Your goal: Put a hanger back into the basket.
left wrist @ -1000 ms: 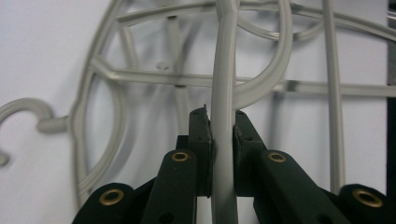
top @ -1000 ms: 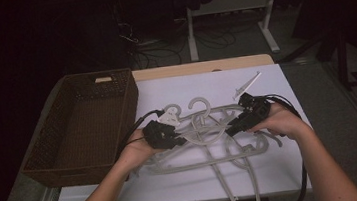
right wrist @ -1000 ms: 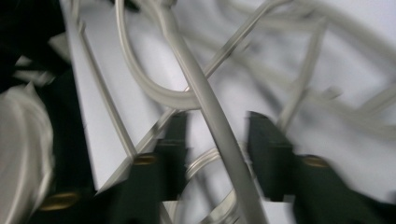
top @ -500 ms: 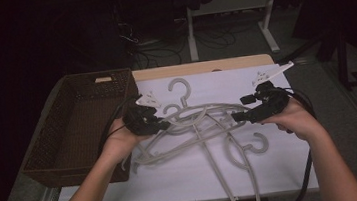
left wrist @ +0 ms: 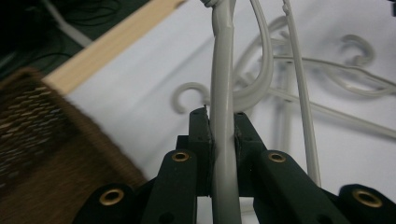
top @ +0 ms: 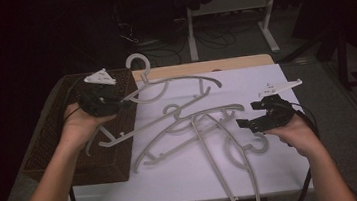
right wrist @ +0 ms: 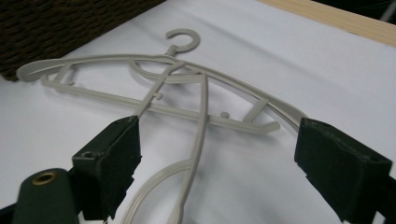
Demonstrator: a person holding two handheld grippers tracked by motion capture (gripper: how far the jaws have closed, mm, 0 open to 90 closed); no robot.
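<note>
My left gripper (top: 119,101) is shut on the bar of a grey plastic hanger (top: 174,81) and holds it in the air by the basket's right rim, hook pointing up and away. In the left gripper view the bar (left wrist: 223,93) runs straight up between the closed pads of that gripper (left wrist: 223,123). My right gripper (top: 243,123) hovers low at the table's right, open. Its jaws have just been opening. In the right gripper view its pads (right wrist: 116,154) stand wide apart over a lying hanger's thin bar (right wrist: 198,135) without touching it.
Several more grey hangers (top: 194,121) lie tangled on the white table cover (top: 185,180); one sticks out over the near edge. A brown woven basket (top: 50,144) stands at the left. A wooden strip (top: 203,66) borders the far side. Dark floor and desk legs lie beyond.
My left gripper has lifted the hanger out of the pile and carried it left toward the basket. My right gripper has let go, opened wide and drawn back to the right.
</note>
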